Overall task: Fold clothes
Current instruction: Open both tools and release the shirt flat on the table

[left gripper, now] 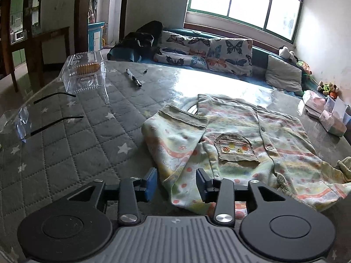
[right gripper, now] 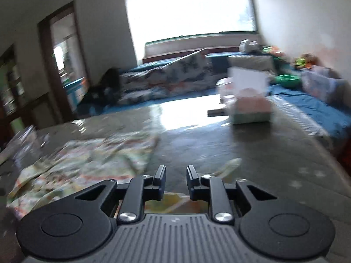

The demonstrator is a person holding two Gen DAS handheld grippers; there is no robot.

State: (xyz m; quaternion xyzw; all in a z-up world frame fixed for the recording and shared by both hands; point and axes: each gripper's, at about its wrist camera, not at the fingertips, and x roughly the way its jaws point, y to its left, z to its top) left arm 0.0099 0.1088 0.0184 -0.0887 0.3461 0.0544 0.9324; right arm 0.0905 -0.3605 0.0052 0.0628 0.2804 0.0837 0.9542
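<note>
Shirt point(left gripper: 252, 135) is spread flat on the quilted surface point(left gripper: 72, 153), one sleeve point(left gripper: 175, 135) folded inward. Left tool point(left gripper: 177, 183) is parted over the sleeve, apparently gripping nothing; right tool point(right gripper: 175, 176) is parted too.

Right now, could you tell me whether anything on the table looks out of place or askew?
The shirt lies crooked, one sleeve folded over its front. Beside it sit glasses, a pen with its cap off, and an open clamshell box, clutter for folding.
</note>
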